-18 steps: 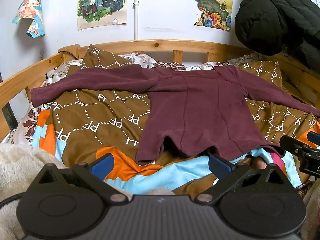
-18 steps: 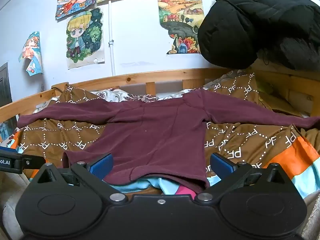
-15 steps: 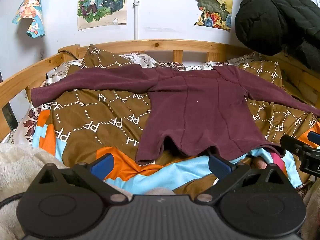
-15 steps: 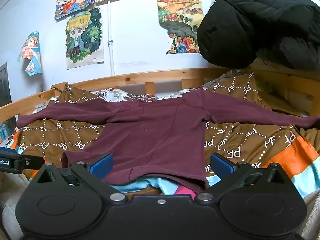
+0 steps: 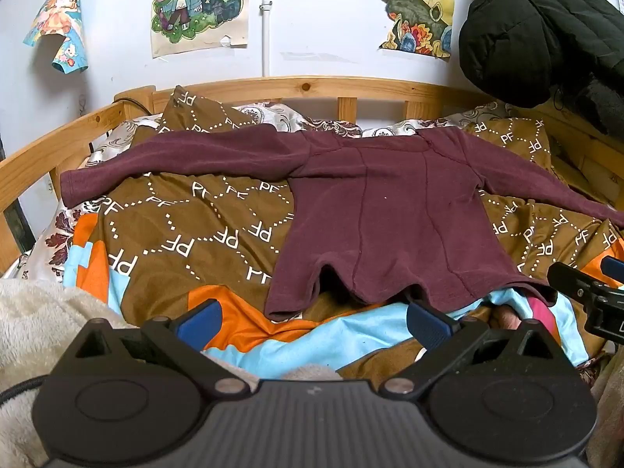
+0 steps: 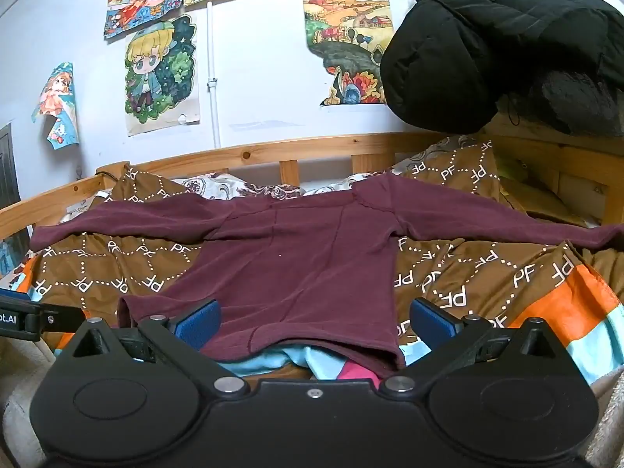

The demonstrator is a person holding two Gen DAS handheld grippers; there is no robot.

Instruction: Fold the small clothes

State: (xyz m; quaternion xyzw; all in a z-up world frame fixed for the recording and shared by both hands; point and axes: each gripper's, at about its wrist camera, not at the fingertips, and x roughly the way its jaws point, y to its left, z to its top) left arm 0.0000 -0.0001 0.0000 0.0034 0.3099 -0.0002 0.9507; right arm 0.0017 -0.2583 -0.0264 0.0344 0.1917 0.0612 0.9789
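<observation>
Fingers apart on left gripper [image 5: 312, 321] and right gripper [image 6: 314, 319] — maroon shirt [image 5: 390, 214] flat, sleeves left-right, hem toward cameras.

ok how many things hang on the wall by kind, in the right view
drawings: 6
black jackets: 1
total: 7

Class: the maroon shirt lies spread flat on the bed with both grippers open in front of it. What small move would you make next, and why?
Probably bring the left gripper forward to the cuff of the left sleeve, to fold it across the body. The maroon shirt lies flat on the quilt, both sleeves stretched out, nothing folded. Both grippers, including the right gripper, are open and hold nothing, near the hem.
</observation>
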